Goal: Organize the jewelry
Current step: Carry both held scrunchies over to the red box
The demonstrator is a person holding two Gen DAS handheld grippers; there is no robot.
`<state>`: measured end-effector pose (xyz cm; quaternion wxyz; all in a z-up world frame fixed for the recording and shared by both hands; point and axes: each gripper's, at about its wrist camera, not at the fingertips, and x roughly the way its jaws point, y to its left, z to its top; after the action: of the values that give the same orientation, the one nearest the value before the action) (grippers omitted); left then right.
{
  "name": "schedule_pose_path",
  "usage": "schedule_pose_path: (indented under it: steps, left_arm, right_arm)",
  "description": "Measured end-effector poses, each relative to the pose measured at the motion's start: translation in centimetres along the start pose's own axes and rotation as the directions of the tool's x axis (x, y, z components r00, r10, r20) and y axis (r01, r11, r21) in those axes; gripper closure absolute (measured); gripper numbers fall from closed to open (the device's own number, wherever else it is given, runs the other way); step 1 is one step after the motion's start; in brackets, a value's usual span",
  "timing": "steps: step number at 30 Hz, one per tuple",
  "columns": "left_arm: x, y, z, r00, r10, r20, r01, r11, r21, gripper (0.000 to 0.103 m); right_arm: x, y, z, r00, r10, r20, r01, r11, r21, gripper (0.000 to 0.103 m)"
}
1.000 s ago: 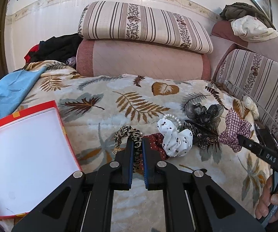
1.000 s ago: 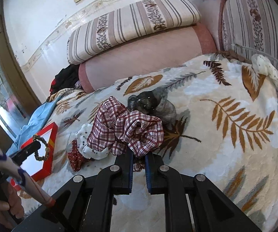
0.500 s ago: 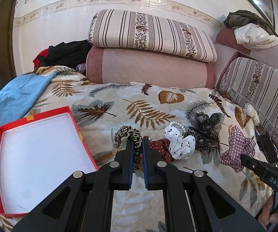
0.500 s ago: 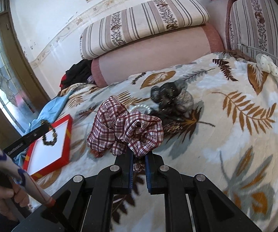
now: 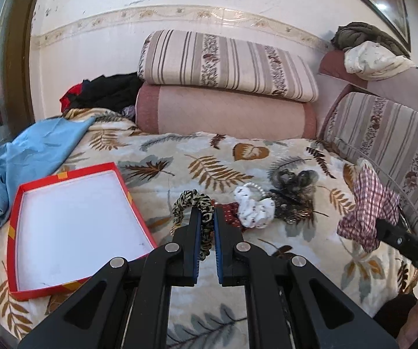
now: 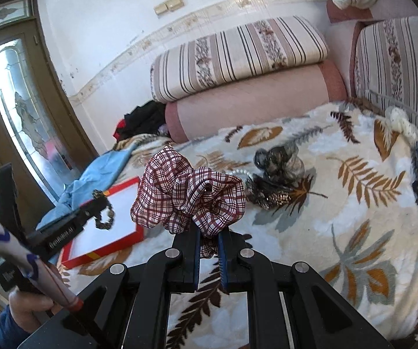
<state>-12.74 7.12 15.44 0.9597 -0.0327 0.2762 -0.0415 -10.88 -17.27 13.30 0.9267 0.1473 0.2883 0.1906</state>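
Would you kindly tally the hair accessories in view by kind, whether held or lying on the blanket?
Scrunchies: 4 (leopard, checked, white dotted, red dotted)
Dark flower clips: 2 (gauzy, glittery)
Pearl bracelets: 1
Total: 7

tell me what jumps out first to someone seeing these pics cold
Each gripper is clamped on a scrunchie: the left gripper pinches a leopard-print scrunchie, the right gripper a red plaid scrunchie held above the leaf-patterned blanket. To the left on the blanket lies an open red box with a bare white inside. Between the two, a pile of hair accessories remains on the blanket.
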Motion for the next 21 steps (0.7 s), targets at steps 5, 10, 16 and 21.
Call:
schedule_pose_path:
  steps: [5,10,16,21]
  left_arm:
    - [-1.6,-1.7,0.9,0.999,-0.046,0.011,0.046,0.999,-0.012,0.095]
    - [-2.9,-4.2,2.5,0.996,-0.08,0.042,0.078,0.996,0.03,0.095]
    - [-3.7,-4.2,3.9,0.991,-0.114,0.068,0.113,0.993,0.021,0.095]
    - [-3.7,-1.7,4.1,0.993,-0.095,0.074,0.097,0.995,-0.026,0.095]
  right_arm:
    - [-2.7,0.3,0.8,0.999,0.006,0.053,-0.006,1.0,-0.009,0.092]
    - [-4.9,0.0,1.6,0.996,-0.001,0.089,0.002,1.0,-0.004,0.092]
    - [-5.5,-0.2,2.3,0.995,-0.021,0.098,0.019,1.0,0.015,0.092]
    - [-4.7,0.7,2.2,0.997,-0.024,0.07,0.024,1.0,0.004,0.092]
